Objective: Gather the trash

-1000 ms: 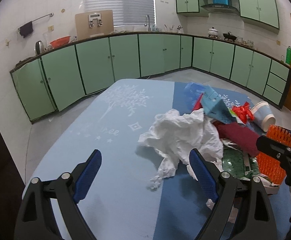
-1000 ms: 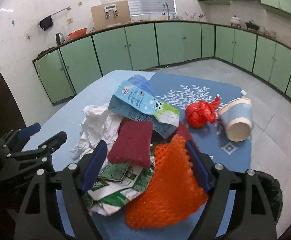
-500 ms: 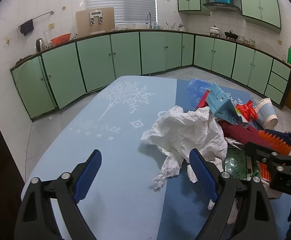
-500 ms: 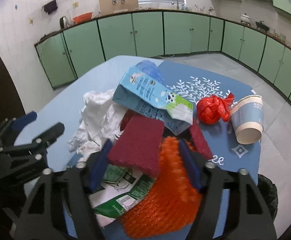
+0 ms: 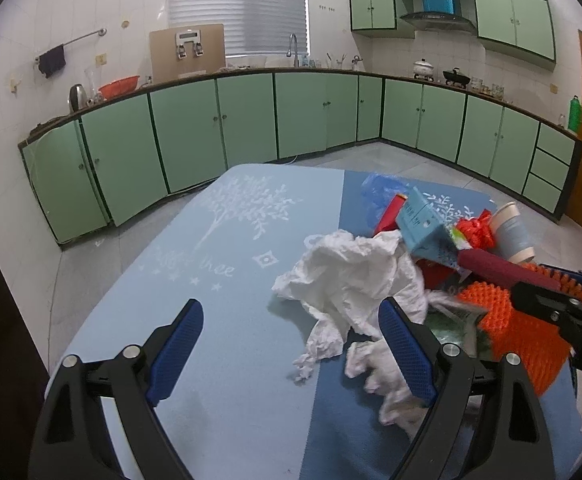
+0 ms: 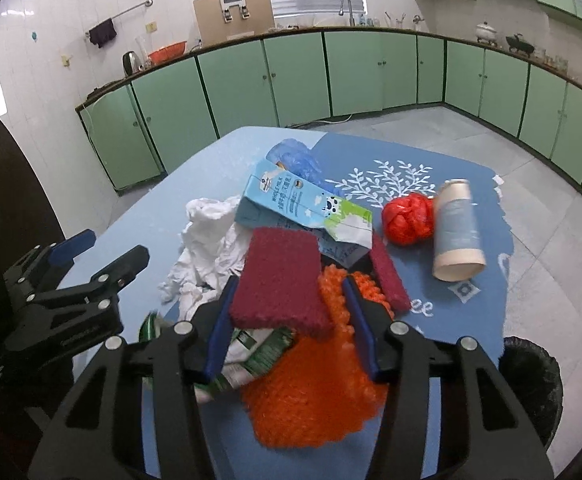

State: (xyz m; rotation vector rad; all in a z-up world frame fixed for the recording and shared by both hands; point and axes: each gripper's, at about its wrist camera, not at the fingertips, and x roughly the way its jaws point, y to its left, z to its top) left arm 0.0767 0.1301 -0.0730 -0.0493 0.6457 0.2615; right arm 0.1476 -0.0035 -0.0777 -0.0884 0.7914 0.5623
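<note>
A pile of trash lies on the blue tablecloth (image 5: pixel 219 320): crumpled white tissue (image 5: pixel 351 272) (image 6: pixel 211 236), a blue milk carton (image 6: pixel 303 204), a maroon scouring pad (image 6: pixel 283 276), an orange net (image 6: pixel 315 392) and a flattened green carton (image 6: pixel 259 352). My right gripper (image 6: pixel 289 286) is closing; its pads press on the maroon scouring pad together with a fold of the orange net. My left gripper (image 5: pixel 289 308) stands wide open, low over the cloth. Its right finger is beside the tissue and nothing is gripped.
A red plastic bag (image 6: pixel 407 220) and a paper cup (image 6: pixel 457 236) on its side lie right of the pile, with a blue plastic bag (image 6: pixel 295 156) behind it. A second maroon pad (image 6: pixel 387 276) lies by the net. A black-lined bin (image 6: pixel 531 380) stands below the table's right edge.
The right jaws have narrowed around the maroon pad and the orange net, and the pad now sits tilted between them. The left gripper has kept still and open.
</note>
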